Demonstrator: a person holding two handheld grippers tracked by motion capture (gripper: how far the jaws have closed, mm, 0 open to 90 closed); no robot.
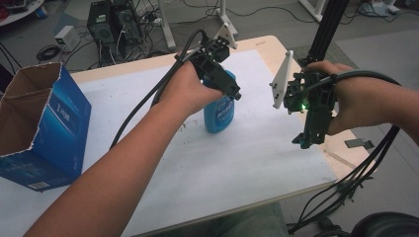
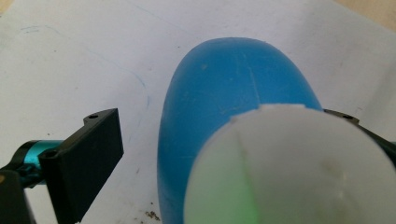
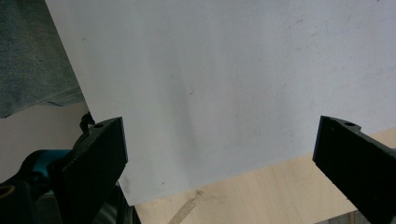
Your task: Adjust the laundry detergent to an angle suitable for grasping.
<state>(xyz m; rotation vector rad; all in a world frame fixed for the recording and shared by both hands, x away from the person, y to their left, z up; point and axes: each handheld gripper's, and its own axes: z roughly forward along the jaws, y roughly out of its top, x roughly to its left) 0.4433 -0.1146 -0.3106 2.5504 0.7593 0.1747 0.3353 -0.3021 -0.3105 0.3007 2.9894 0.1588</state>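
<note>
Blue bottle [image 1: 219,114] standing, left hand-held gripper [image 1: 228,88] wide apart around its white cap [image 2: 289,168], ready to squeeze; right hand-held gripper [image 1: 302,140] also apart, holding nothing.

lab, computer towers [image 1: 112,24], floor cables [image 1: 47,51]

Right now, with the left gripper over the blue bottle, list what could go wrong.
1. The left gripper is open around the blue bottle with its white cap nearer one jaw; closing off-centre might tip the upright bottle.
2. The jaws sit high, near the cap, so a grip there may slip.
3. The right gripper hangs open near the white sheet's edge, too far to steady the bottle.
</note>
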